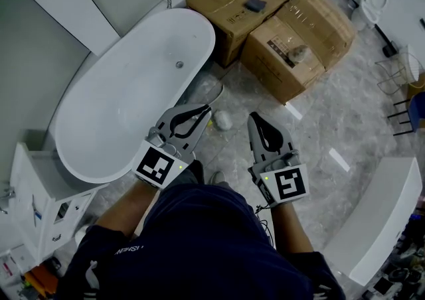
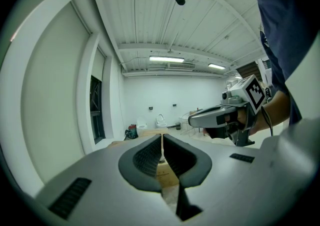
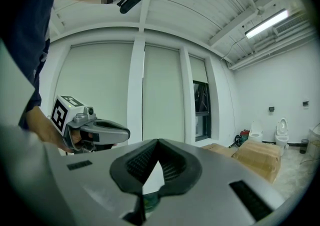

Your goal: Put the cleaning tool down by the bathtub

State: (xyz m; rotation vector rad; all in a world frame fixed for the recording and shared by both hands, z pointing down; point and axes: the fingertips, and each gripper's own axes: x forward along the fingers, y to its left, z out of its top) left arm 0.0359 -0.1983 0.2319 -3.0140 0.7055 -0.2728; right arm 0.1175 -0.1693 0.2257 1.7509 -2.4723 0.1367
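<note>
Head view first: the white bathtub [image 1: 126, 93] runs up the left side, and the cleaning tool [image 1: 223, 120] is a pale roundish thing lying on the grey floor [image 1: 319, 126] just beside the tub's near rim, apart from both grippers. The left gripper [image 1: 206, 111] hangs over the tub's edge with its tip close to the tool, the right gripper [image 1: 254, 118] sits just right of it, and neither is touching it. Two cardboard boxes [image 1: 292, 46] are stacked up further back. Left gripper view: its fingers [image 2: 145, 157] are closed right up, just a thin slit between the tips, nothing in there. Right gripper view: same deal, the pads [image 3: 137, 162] meet at the tips and it's holding nothing, with the left one alongside.
</note>
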